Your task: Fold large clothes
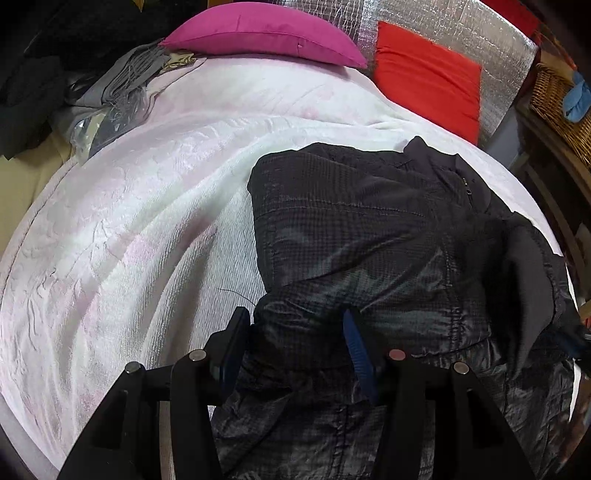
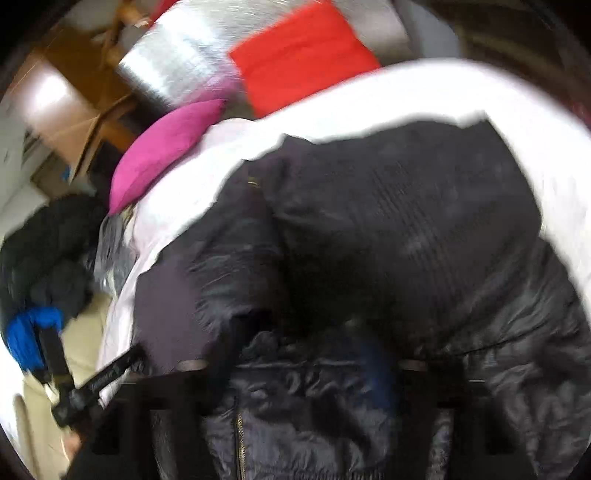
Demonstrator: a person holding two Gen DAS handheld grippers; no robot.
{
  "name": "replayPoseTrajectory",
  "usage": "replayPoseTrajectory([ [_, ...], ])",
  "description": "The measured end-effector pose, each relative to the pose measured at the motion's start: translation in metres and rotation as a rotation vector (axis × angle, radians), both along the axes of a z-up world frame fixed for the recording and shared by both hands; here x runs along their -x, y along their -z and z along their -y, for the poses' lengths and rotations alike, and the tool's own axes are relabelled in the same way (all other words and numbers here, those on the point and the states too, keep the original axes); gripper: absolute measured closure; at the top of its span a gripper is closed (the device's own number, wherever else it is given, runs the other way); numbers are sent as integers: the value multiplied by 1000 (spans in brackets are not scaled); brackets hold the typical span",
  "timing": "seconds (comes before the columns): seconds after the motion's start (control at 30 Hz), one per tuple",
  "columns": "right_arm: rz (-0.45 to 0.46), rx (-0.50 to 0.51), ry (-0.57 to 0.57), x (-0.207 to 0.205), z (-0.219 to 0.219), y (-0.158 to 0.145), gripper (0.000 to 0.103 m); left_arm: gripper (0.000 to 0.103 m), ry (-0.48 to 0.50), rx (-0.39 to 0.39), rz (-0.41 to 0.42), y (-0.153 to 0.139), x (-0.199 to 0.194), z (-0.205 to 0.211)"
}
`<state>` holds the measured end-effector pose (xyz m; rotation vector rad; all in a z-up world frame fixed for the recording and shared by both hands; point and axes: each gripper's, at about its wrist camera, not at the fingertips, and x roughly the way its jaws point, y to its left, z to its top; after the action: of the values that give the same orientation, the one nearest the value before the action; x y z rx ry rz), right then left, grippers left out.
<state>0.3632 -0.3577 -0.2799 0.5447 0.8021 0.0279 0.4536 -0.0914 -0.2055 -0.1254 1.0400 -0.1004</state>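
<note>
The black jacket (image 1: 388,229) lies bunched on the white blanket (image 1: 147,206). The left gripper (image 1: 295,343) has its fingers apart astride the hem; the right gripper (image 2: 306,354) is blurred, state unclear. Likely mid-fold: next, clamp and carry the hem toward the collar.

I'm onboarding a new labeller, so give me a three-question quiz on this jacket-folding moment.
1. True or false: the black quilted jacket lies on a white textured blanket.
2. Which pillow is nearer the grey folded clothes: A) magenta pillow B) red pillow?
3. What lies between the left gripper fingers?

Key: 1 true; 2 A; 3 jacket fabric, jaws apart.
</note>
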Motion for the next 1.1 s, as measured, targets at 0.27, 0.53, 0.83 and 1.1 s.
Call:
replayPoseTrajectory([
  [0.27, 161, 370, -233, 3, -90, -55, 18, 49, -46, 16, 39, -14, 0, -17],
  [0.53, 50, 652, -240, -48, -165, -11, 18, 49, -72, -24, 69, -22, 1, -29],
  [0.83, 66, 455, -30, -38, -88, -22, 73, 49, -43, -35, 84, -22, 4, -19],
  [1.1, 67, 152, 176, -7, 45, -33, 74, 49, 26, -78, 123, -21, 7, 8],
])
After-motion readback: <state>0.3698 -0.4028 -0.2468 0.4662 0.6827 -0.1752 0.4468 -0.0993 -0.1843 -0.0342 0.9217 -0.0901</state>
